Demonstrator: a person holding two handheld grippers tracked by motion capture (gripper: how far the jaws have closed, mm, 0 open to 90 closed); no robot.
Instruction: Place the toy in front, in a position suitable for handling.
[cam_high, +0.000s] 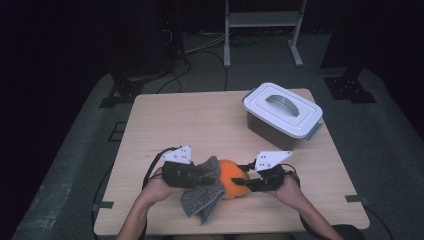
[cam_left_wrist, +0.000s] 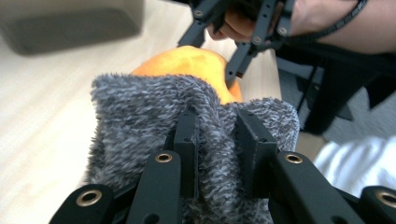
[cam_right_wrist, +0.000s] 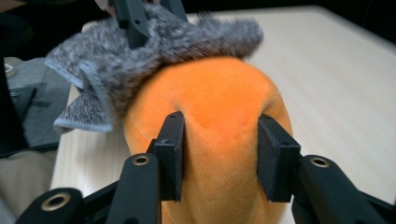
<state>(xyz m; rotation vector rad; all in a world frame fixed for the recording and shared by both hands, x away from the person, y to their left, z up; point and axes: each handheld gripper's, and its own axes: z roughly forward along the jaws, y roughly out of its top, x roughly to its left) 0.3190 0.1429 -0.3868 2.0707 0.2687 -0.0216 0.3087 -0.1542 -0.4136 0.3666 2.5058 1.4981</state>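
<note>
Where the two hands meet at the near edge of the desk (cam_high: 150, 125), the items stand as follows, left to right.

Left tool (cam_high: 192, 172): black, grey plate on top, held in the person's left hand (cam_high: 157, 186). Its jaws are pinched narrow on a fold of the grey cloth (cam_high: 202, 195); in the left gripper view the pile bunches up between the two pads (cam_left_wrist: 187, 140).

Grey cloth: fuzzy, knitted, dark grey. It hangs from the left tool, droops to the desk just below it, and its upper edge lies over the orange plush toy (cam_high: 231, 177) on the side facing that tool.

Orange plush toy: rounded, soft, resting on the desk between the two tools, touching both. In the right gripper view its orange body (cam_right_wrist: 219, 121) bulges up between the jaws, with the cloth (cam_right_wrist: 154, 42) draped across its far side.

Right tool (cam_high: 248, 181): black, grey plate on top, held in the right hand (cam_high: 287, 190). Its jaws stand at middling width, both pads (cam_right_wrist: 170, 149) pressed into the toy's sides.

Lidded box (cam_high: 282, 115): grey, white lid with handle, closed, well beyond the right tool at the far right of the desk.
</note>
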